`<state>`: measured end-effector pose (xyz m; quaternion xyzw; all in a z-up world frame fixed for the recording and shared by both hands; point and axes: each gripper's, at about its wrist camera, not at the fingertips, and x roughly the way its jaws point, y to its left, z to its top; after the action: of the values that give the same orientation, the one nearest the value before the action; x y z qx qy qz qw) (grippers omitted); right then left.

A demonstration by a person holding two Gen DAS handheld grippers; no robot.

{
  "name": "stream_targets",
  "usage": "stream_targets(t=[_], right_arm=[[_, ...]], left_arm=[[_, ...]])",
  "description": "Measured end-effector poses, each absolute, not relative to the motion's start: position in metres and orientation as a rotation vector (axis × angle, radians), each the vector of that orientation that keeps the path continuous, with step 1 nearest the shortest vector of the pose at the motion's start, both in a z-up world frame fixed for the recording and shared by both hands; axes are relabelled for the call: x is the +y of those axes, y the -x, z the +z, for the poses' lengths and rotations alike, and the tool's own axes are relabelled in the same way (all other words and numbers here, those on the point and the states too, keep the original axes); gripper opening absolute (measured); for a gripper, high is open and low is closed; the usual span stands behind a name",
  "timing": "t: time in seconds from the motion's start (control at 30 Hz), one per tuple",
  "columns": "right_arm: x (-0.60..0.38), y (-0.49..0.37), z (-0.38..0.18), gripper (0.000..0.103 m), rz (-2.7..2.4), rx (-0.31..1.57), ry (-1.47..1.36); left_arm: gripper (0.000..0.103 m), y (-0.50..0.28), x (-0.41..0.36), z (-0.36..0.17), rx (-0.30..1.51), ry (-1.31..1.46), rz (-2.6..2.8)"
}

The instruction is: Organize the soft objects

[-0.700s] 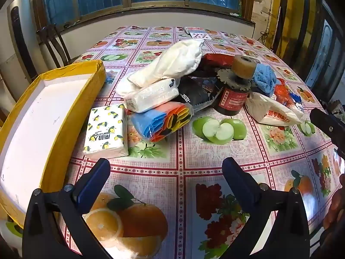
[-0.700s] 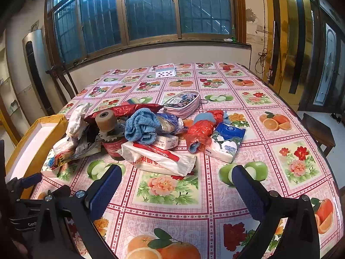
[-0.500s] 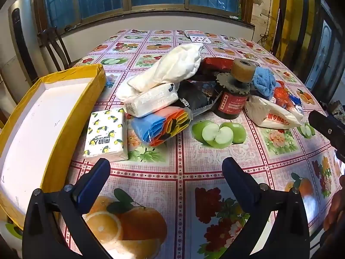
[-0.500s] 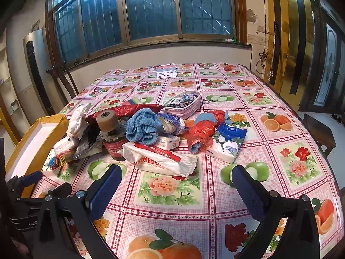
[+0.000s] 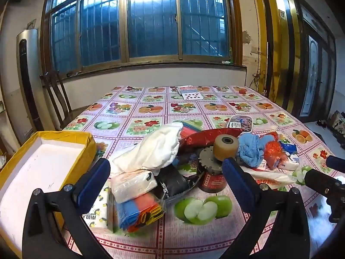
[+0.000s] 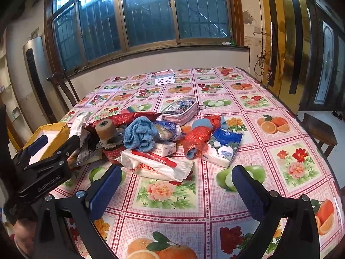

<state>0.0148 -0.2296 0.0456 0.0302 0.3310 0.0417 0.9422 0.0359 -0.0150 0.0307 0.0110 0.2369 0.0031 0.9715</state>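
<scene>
At nine o'clock from my left gripper [image 5: 166, 172] sits the yellow box [image 5: 90, 144] with its white lining, open to the ceiling. My left gripper's two blue-padded fingers [image 5: 94, 179] stand wide apart with nothing between them, raised above the fruit-print tablecloth [image 5: 151, 108] and facing the pile. Just past the left finger, at about eleven o'clock, lies the lemon-print tissue pack [image 5: 98, 211], touching a bundle of blue and orange plastic bags [image 5: 138, 210]; a white tissue pack [image 5: 133, 184] rests on top of that bundle. At twelve o'clock a white cloth bag [image 5: 155, 149] slumps over the heap. At one o'clock a red-labelled jar [image 5: 212, 181] stands upright with a tan roll [image 5: 226, 147] tilted on its lid, and a blue towel [image 5: 251, 149] lies beside it.

My right gripper [image 6: 175, 182] is also spread open and empty. At twelve o'clock from it lies a white printed bag [image 6: 161, 168]; at one o'clock, a blue-and-white tissue pack [image 6: 224, 149] beside a crumpled red plastic bag [image 6: 197, 137]. Farther off at twelve, a zipped pouch [image 6: 180, 109].
</scene>
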Motion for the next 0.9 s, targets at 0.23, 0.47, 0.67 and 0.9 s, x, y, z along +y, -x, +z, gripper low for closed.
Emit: stream_targets(t=[0.23,0.47,0.67,0.9], right_arm=[[-0.229,-0.018,0.042,0.103,0.108,0.678,-0.091],[-0.222,-0.018,0.044,0.103,0.122,0.68,-0.074],[-0.221,-0.016,0.047,0.103,0.124,0.665,-0.051],[-0.228,-0.022,0.045,0.103,0.155,0.684,-0.116]], left_arm=[[0.103,-0.028,-0.016,0.031,0.426,-0.022,0.056],[0.103,-0.02,-0.013,0.029,0.445,0.021,0.053],[0.103,-0.041,0.023,0.015,0.658,0.172,0.004],[0.103,-0.064,0.05,0.01,0.938,0.249,-0.046]])
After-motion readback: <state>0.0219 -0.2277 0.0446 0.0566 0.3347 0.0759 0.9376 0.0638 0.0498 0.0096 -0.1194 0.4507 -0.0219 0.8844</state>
